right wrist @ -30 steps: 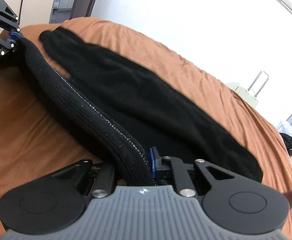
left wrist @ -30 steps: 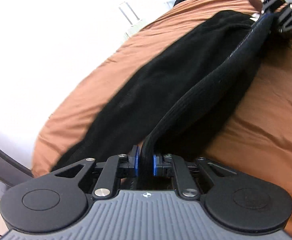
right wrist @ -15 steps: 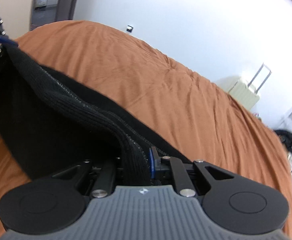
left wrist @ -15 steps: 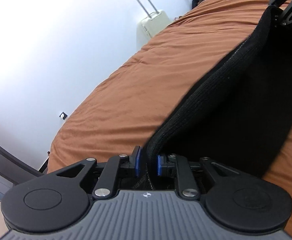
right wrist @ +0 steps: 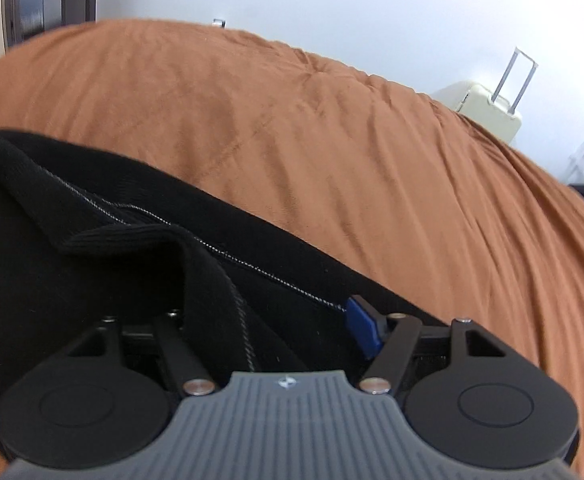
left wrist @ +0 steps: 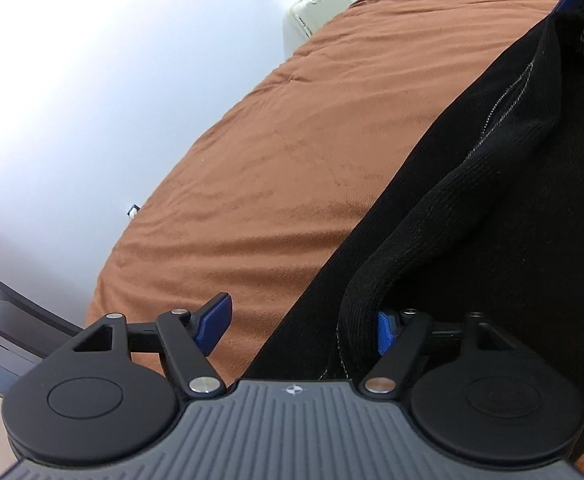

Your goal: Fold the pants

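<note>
So the black pants (left wrist: 512,208) are lying on the rust-orange bedspread (left wrist: 292,152), bunched along its near side with the ribbed waistband (right wrist: 139,236) flopped over on top. Beyond the bedspread's far edge there's a cream suitcase (right wrist: 488,110) with its handle pulled up, right against the white wall (left wrist: 91,80).

Left gripper (left wrist: 302,330) has its jaws opening; the waistband sits loose between them, only resting against the right blue pad. Right gripper (right wrist: 275,336) is opening too, with fabric draped between its jaws and nothing pinching it. No readable writing anywhere, just a small round emblem on each gripper body.
</note>
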